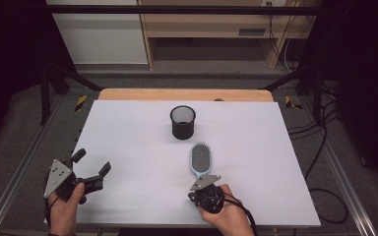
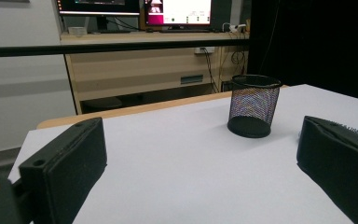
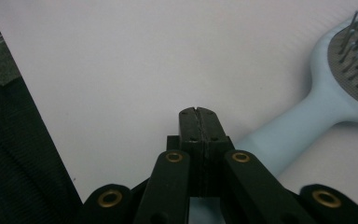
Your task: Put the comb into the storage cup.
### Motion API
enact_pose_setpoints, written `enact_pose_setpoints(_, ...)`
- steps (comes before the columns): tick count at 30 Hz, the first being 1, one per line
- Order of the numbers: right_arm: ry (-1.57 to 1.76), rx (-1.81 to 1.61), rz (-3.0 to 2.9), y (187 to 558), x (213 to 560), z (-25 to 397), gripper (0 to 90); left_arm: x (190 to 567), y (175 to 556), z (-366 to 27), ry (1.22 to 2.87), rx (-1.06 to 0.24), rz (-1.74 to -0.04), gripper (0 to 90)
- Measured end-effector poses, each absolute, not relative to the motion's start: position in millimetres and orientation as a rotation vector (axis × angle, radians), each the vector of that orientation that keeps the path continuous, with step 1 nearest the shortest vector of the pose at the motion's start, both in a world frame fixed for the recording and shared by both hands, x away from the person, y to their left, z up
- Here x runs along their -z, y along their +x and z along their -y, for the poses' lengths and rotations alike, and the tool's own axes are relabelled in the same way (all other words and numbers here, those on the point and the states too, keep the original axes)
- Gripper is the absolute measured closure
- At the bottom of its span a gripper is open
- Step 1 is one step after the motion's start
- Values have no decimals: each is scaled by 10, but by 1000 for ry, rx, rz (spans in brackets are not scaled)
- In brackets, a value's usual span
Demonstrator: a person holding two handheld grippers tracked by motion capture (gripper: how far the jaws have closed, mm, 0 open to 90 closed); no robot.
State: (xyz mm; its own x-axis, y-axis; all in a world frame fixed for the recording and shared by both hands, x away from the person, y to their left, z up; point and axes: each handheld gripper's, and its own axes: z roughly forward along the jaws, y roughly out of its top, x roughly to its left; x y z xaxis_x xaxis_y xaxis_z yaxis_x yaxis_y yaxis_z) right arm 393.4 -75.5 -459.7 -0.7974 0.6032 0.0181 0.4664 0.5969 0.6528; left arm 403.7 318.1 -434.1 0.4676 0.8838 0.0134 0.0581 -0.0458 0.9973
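My right gripper [image 1: 203,185] sits pinched together w/ nothing in it by the hairbrush [image 1: 201,160] handle, left gripper [image 1: 91,171] spread wide & idle, brush not yet lifted toward mesh cup [image 1: 182,122].

1. I find no legible text, label, brand, number or sign on anything on the table.
2. Two monitors [image 2: 140,6] on the far desk, seen in the left gripper view: lit screen content, too small and blurred for me to read.
3. Yellow-and-black hazard striping [image 1: 80,102] by the table's far corners: a warning pattern, no wording.
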Motion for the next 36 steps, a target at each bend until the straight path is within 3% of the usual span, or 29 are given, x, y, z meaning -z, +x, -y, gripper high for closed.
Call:
enact_pose_setpoints(13,851,-819,-2649,3905,4565,769,900,4338,4038,-3181,1472,-829,-870,13)
enact_pose_setpoints(36,933,-714,-2589,3997,4509,1348,900,4343,4041,-3175,1478,-828,-870,14)
